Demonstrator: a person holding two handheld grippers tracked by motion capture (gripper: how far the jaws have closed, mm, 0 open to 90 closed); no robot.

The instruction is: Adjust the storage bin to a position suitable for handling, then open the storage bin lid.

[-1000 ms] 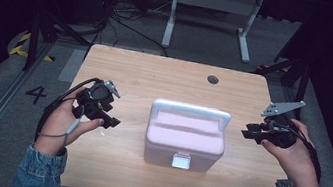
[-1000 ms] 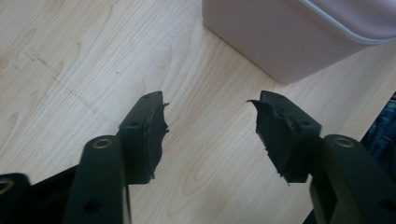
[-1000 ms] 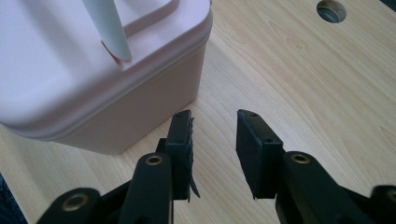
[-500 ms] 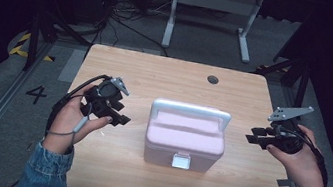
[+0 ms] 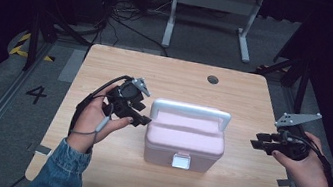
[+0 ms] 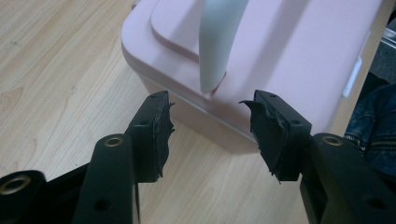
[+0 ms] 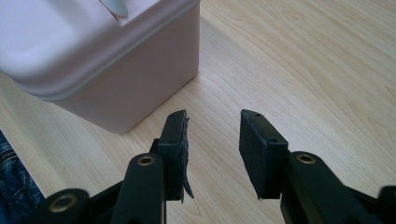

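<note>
Pink lidded box (image 5: 185,137) sitting mid-bench, lid down, white front latch (image 5: 181,161) facing the person and looking shut. White bail handle (image 5: 191,111) folded back along the far top edge.

Probably rigid moulded plastic: stiff walls, smooth and a bit slippery, rounded corners. Weight unknown, contents hidden; likely light if empty. Not fragile, but would slide on the wood if pushed from one side only.

Best holds, as a guess: handle bar or its pivot ends for lifting; latch tab for opening; lid rim lip for prying. Flat side walls look too wide and slick for a pinch.

Left hand-held gripper (image 5: 134,115) just beside the box's left end, jaws apart, nothing between them. In the left gripper view, pads (image 6: 161,126) line up on the handle's end where it meets the lid (image 6: 212,79). Pad rubber looks torn at the edges, so less grip.

Right hand-held gripper (image 5: 264,142) near the bench's right edge, well apart from the box, jaws apart, empty. Right gripper view looks past a box corner (image 7: 116,84) onto bare wood.

Bench (image 5: 172,79) otherwise bare apart from a cable hole (image 5: 212,79) at the far side. Nothing blocking either approach. Left gripper cable (image 5: 96,95) looping over the wrist, could snag. White frame legs (image 5: 213,10) on the floor beyond, out of reach.
</note>
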